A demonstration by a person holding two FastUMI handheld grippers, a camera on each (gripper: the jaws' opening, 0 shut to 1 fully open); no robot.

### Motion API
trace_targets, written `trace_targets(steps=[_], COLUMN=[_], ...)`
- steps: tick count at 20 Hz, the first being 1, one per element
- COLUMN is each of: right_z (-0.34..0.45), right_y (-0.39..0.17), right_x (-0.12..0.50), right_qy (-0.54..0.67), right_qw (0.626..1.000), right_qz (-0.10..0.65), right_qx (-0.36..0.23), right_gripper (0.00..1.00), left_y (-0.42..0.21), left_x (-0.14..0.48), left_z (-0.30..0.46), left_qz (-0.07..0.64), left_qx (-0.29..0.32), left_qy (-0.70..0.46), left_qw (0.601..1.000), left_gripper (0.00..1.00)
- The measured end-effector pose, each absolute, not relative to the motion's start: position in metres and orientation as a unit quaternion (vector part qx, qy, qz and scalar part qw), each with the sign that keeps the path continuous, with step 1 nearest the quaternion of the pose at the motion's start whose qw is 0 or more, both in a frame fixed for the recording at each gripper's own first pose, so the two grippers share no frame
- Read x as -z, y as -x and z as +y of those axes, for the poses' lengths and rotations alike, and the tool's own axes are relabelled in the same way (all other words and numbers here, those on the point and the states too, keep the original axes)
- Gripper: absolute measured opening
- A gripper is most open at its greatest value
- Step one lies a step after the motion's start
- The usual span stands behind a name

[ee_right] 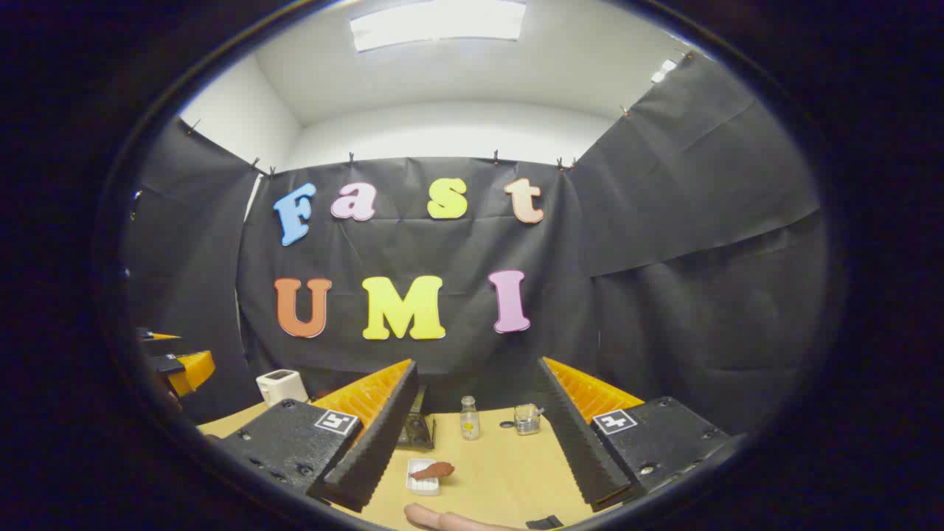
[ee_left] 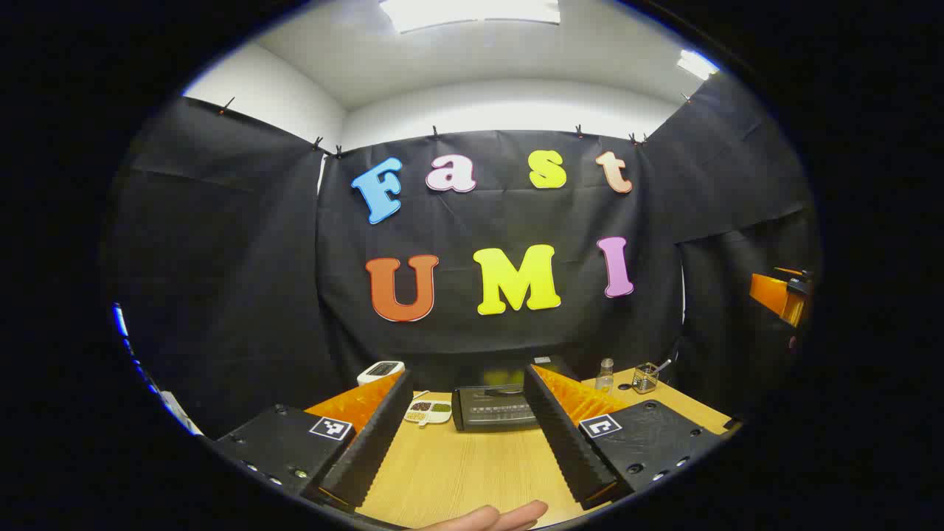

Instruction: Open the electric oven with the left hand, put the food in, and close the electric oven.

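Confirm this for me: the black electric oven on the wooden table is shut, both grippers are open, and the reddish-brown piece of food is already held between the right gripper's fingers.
Not quite. The right gripper view shows the reddish-brown piece of food lying on a small white dish on the wooden table, untouched, between the open right gripper's fingers. The rest holds: the left gripper view shows the black electric oven shut and the left gripper open.
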State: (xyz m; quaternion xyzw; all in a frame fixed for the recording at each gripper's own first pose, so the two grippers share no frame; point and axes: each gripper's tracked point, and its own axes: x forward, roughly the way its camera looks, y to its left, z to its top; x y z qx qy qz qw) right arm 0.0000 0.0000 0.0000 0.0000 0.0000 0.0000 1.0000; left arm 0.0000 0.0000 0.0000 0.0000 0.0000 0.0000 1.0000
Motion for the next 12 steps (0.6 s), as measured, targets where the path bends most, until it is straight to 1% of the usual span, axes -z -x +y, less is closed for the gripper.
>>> trace_targets(steps=[4,10,11,12], right_z=[0.005,0.014,0.016,0.016], right_y=[-0.01,-0.035,-0.04,-0.046], right_x=[0.006,0.009,0.01,0.01], right_qy=[-0.011,-0.009,-0.014,-0.014], right_qw=[1.0,0.999,0.999,0.998], right_qz=[-0.003,-0.011,-0.012,-0.014], right_qx=[-0.018,-0.045,-0.05,-0.052], right_gripper=[1.0,1.0,1.0,1.0], left_y=[-0.006,-0.021,-0.023,-0.029], left_x=[0.001,-0.001,-0.002,-0.003], left_z=[0.0,0.025,0.025,0.024], left_qz=[-0.009,-0.033,-0.036,-0.039], left_qx=[0.007,-0.031,-0.032,-0.031], left_qy=[0.014,0.033,0.036,0.04], left_qw=[1.0,0.998,0.998,0.998], left_gripper=[0.96,0.96,1.0,0.96])
